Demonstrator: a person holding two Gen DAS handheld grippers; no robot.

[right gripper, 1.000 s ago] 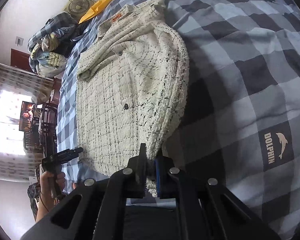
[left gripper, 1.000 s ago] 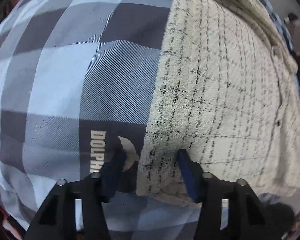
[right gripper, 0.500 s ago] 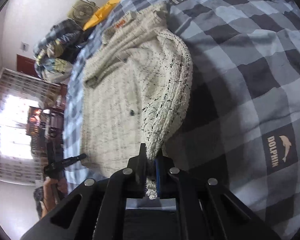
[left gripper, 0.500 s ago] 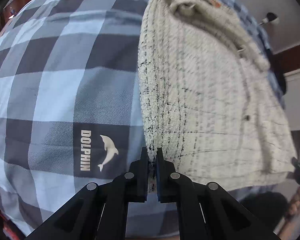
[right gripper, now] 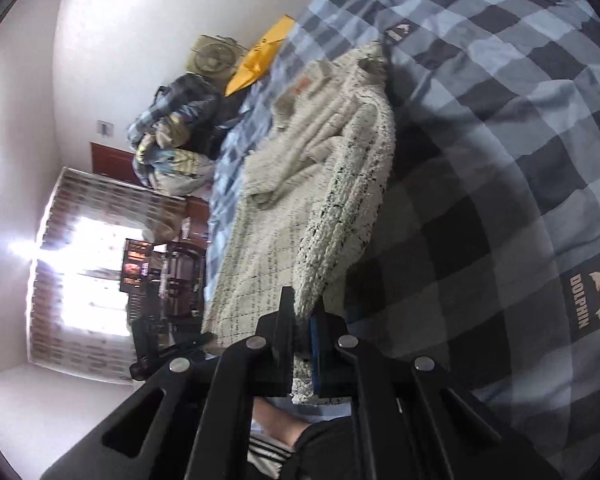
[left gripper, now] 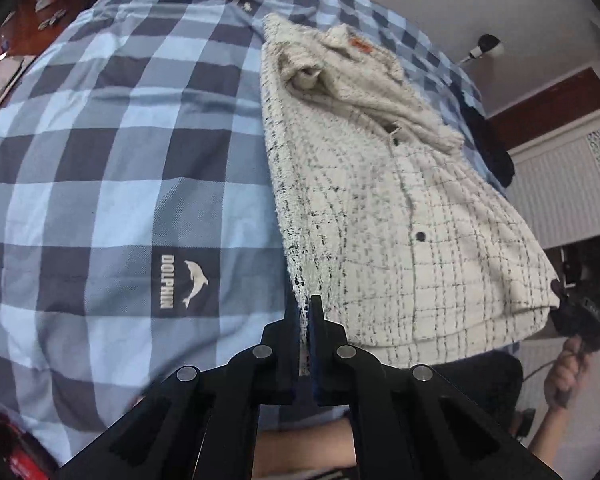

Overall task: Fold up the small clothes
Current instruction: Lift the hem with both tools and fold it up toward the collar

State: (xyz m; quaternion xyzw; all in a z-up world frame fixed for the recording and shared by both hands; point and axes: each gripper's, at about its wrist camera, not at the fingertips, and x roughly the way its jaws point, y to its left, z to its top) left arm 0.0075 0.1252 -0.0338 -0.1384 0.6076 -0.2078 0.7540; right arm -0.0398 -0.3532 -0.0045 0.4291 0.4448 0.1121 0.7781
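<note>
A small cream jacket [left gripper: 384,200] with thin black checks and dark buttons lies on a blue-and-grey checked bedspread [left gripper: 112,168], collar at the far end. My left gripper [left gripper: 305,312] is shut on the jacket's near bottom corner, and that hem hangs lifted off the bed. In the right wrist view the same jacket [right gripper: 296,216] runs away from me, its near edge raised. My right gripper [right gripper: 302,312] is shut on the other bottom corner, with the fleecy hem pinched between the pads. The right gripper with its holding hand [left gripper: 580,316] shows at the left view's right edge.
A heap of crumpled clothes [right gripper: 172,136] sits at the bed's far end beside a yellow envelope [right gripper: 260,60] and a small fan [right gripper: 212,56]. A bright curtained window [right gripper: 84,276] and dark furniture stand off the bed's left side. A person's legs show below both grippers.
The left jaws shut on the jacket's corner, then rose with it, so more of the bed shows. The right gripper also lifted its corner and tilted up.
</note>
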